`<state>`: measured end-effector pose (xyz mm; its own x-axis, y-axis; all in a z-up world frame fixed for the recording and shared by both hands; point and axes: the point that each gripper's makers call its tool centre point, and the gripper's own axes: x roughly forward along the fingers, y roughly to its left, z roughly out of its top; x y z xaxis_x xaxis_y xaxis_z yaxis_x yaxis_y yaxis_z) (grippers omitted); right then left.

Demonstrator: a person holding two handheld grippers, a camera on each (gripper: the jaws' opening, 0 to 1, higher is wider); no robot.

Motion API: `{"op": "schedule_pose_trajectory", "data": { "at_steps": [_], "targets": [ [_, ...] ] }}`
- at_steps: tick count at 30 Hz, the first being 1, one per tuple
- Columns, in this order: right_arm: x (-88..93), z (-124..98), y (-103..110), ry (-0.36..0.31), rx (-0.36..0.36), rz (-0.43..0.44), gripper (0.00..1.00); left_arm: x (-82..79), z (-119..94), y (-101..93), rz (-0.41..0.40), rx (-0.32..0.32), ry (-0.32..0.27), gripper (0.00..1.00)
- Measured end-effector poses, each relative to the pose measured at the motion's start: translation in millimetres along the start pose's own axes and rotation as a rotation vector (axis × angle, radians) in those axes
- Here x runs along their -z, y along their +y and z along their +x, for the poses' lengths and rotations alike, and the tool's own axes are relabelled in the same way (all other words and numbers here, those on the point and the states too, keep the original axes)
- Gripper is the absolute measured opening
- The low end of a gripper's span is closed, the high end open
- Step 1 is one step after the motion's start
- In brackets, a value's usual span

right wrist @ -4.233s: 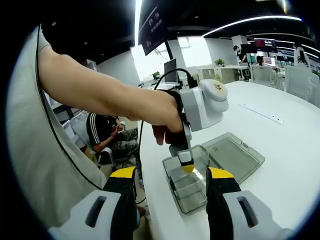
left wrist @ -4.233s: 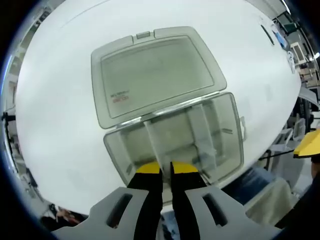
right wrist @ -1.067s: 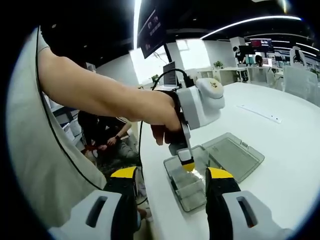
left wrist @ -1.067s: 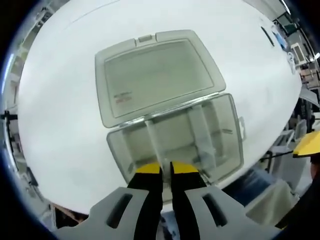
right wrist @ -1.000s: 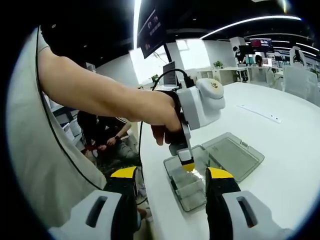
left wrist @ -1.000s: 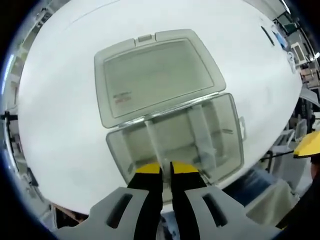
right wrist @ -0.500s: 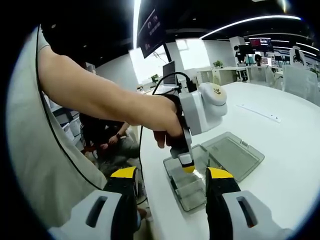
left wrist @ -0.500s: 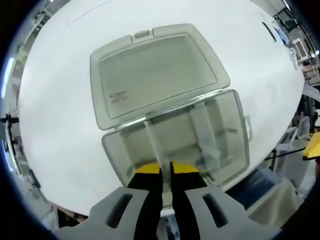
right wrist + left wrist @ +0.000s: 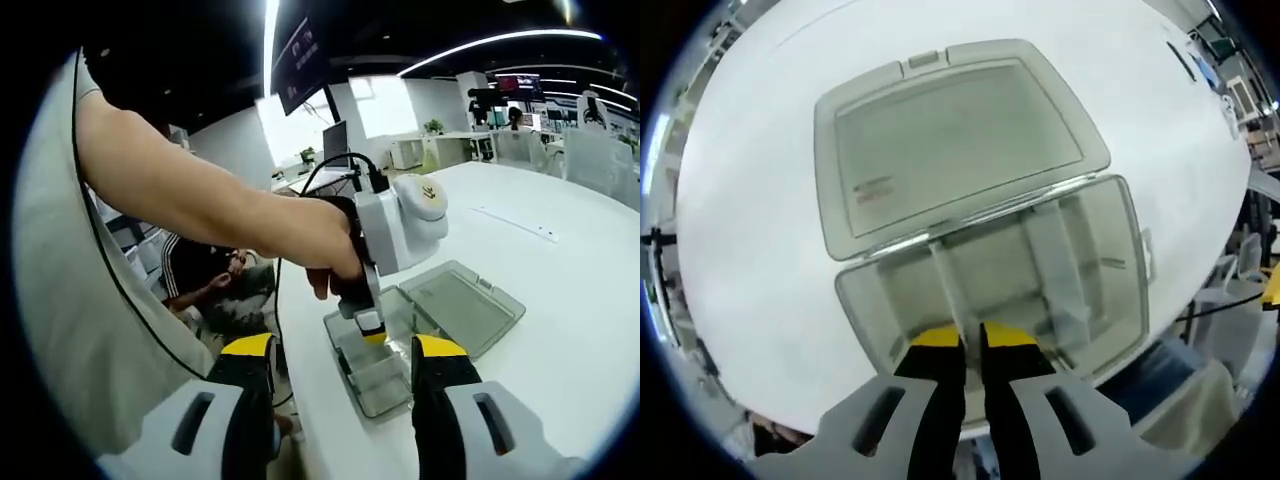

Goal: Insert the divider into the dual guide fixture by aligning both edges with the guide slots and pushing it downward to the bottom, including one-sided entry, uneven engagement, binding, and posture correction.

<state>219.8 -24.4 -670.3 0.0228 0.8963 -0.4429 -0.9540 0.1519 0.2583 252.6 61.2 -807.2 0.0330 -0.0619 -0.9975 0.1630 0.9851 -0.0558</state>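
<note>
The left gripper (image 9: 971, 338) is clamped on one thin clear divider (image 9: 948, 290) standing inside the open compartment box (image 9: 1095, 300), whose single lid (image 9: 950, 140) lies flat beyond on the white table (image 9: 750, 250). The right gripper (image 9: 345, 355) hovers, jaws apart.

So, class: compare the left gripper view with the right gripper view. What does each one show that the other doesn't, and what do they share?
Left gripper view alone: a top-down look into the clear box, its inner dividers, and the red print on the open lid. The left hand-held gripper has its yellow tips nearly together over the box's near edge.

Right gripper view alone: the person's arm and hand holding that gripper from the side, a seated person behind, a monitor, and the right hand-held gripper, jaws wide apart.

Shared: the box, its lid and the white table.
</note>
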Motion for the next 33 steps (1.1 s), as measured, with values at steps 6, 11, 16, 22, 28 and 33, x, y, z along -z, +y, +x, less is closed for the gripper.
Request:
{"op": "schedule_pose_trajectory", "data": {
  "at_steps": [6,11,16,22,28,33],
  "targets": [
    [1.2,0,2,0.004,-0.001,-0.001,0.51,-0.5,1,0.0,-0.005,-0.003,0.0,0.02],
    [1.1,1,4,0.015,-0.005,-0.007,0.51,-2.0,3,0.9,-0.005,-0.011,-0.001,0.02],
    [0.9,2,6,0.025,-0.002,-0.009,0.51,-0.1,1,0.7,-0.018,0.011,-0.015,0.03],
    [0.8,7,10,0.045,-0.01,-0.018,0.51,-2.8,-1,-2.9,0.005,0.047,-0.051,0.06],
    [-3.7,12,12,0.053,-0.014,-0.027,0.52,-8.5,-6,-6.0,-0.031,0.116,-0.11,0.11],
    [-6.5,14,13,0.055,-0.014,-0.034,0.52,-9.6,-13,-1.6,-0.037,0.123,-0.135,0.12]
  ]
}}
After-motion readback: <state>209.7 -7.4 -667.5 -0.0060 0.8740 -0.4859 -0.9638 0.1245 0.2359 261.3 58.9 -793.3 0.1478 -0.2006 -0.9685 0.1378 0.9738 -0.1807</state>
